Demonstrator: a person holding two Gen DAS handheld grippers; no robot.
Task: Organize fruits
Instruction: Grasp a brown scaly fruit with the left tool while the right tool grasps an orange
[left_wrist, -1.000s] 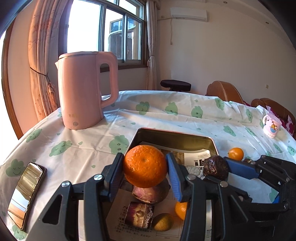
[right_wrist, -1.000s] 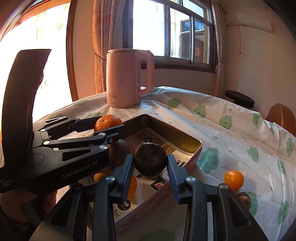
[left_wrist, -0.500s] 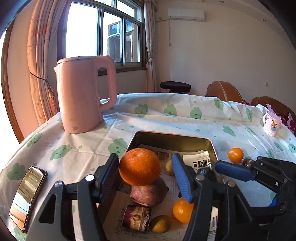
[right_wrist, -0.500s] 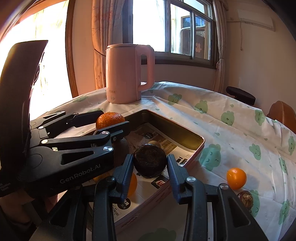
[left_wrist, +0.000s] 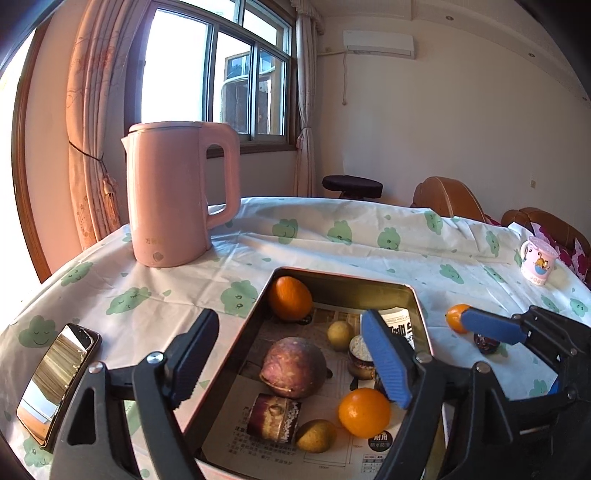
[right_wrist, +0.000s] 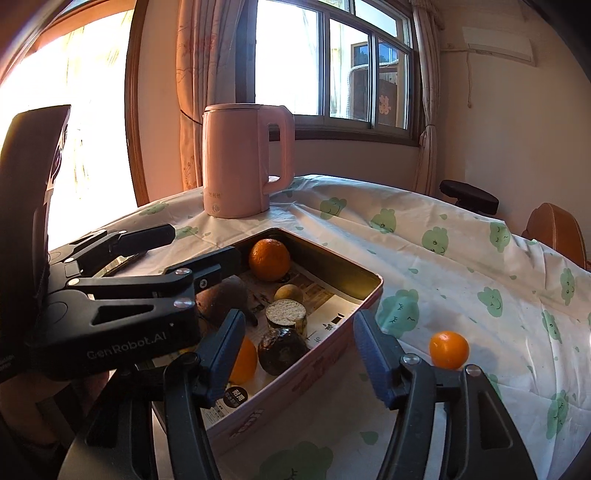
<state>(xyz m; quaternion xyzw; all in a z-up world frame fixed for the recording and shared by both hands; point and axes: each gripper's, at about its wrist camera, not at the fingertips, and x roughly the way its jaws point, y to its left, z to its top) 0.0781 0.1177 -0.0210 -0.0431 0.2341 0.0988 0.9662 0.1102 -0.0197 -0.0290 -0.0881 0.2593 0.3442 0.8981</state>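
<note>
A metal tray (left_wrist: 415, 308) (right_wrist: 354, 275) lined with newspaper holds several fruits. A big orange (left_wrist: 289, 298) (right_wrist: 269, 259) lies in its far corner. A dark round fruit (right_wrist: 282, 350) lies near the tray's right wall. A purple-brown fruit (left_wrist: 293, 367), a smaller orange (left_wrist: 364, 411) and yellow fruits (left_wrist: 340, 335) lie between. My left gripper (left_wrist: 284, 360) is open and empty above the tray. My right gripper (right_wrist: 301, 354) is open and empty over the tray's right wall. A small orange (right_wrist: 448, 349) (left_wrist: 455, 316) lies on the tablecloth outside the tray.
A pink kettle (left_wrist: 173, 195) (right_wrist: 243, 158) stands behind the tray. A phone (left_wrist: 55, 380) lies at the left table edge. A pink mug (left_wrist: 537, 260) stands far right. A dark small fruit (left_wrist: 487, 341) lies beside the loose orange. Chairs stand beyond the table.
Both grippers opened. The big orange dropped from my left gripper into the tray's far corner. The dark round fruit left my right gripper and now lies in the tray.
</note>
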